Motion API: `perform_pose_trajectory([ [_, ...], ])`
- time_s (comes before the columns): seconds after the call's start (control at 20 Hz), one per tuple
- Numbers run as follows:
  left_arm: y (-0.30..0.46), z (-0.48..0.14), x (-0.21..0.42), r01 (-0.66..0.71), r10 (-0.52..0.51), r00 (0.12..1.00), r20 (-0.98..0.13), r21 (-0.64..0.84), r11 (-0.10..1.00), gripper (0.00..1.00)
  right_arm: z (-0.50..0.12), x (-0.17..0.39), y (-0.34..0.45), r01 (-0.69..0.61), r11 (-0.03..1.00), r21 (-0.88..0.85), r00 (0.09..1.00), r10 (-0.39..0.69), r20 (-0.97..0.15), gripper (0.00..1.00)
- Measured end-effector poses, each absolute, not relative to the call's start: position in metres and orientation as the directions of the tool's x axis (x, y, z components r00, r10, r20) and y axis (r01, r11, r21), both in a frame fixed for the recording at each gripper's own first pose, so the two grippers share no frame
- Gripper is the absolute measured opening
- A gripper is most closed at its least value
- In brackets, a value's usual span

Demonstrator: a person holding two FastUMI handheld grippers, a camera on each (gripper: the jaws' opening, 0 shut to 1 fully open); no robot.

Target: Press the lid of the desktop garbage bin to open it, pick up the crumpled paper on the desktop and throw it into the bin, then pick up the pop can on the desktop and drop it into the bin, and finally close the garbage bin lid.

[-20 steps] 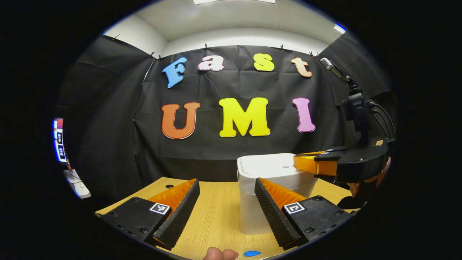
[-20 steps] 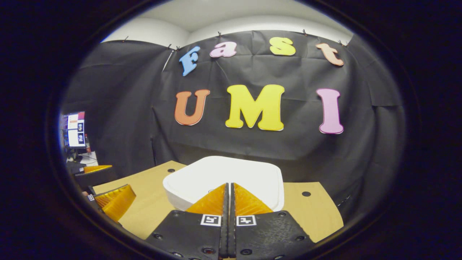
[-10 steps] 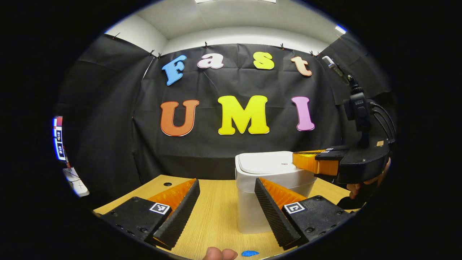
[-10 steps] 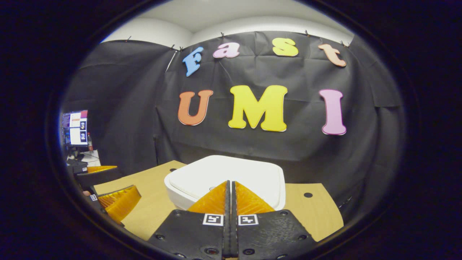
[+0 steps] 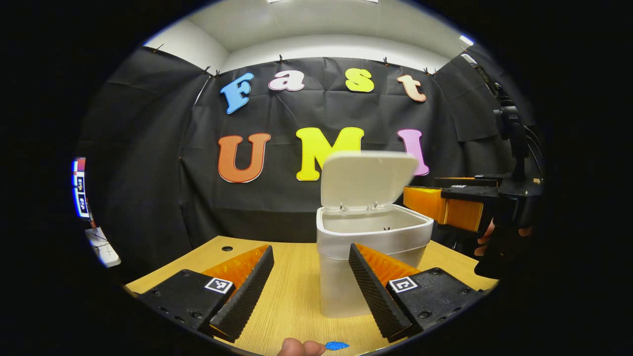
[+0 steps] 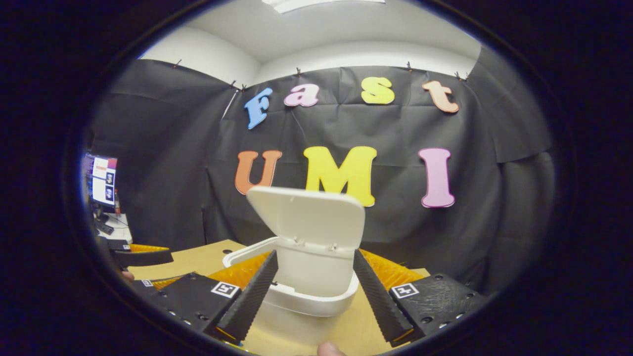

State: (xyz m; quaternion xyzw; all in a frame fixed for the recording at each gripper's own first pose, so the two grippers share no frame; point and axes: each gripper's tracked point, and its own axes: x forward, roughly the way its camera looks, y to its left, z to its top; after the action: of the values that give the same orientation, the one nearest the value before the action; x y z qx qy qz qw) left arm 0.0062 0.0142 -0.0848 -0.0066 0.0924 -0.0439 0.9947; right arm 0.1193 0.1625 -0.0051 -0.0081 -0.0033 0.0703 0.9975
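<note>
Left gripper view, from near to far: the left gripper (image 5: 310,277) is wide open and holds nothing. It hangs low over the wooden desk (image 5: 296,301). Just past it stands the white bin (image 5: 368,257), near the desk's back edge. Its lid (image 5: 366,179) is flipped up, so the bin is open. That looks like step one done.

Beside the bin, on the right, the right gripper (image 5: 420,210) waits. In the right gripper view its fingers (image 6: 249,299) are spread apart and empty too.

I cannot see the paper or the can. Both must go in the bin, then the lid must be shut.
</note>
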Motion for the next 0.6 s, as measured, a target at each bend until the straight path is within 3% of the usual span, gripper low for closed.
perform_pose_trajectory([
  [0.6, -0.012, -0.086, -0.002, 0.117, -0.117, 0.976, -0.182, -0.008, 0.993, 0.98, -0.005, 0.083, 0.121, -0.105, 0.994, 0.041, 0.992, 0.102, 0.07, 0.97],
])
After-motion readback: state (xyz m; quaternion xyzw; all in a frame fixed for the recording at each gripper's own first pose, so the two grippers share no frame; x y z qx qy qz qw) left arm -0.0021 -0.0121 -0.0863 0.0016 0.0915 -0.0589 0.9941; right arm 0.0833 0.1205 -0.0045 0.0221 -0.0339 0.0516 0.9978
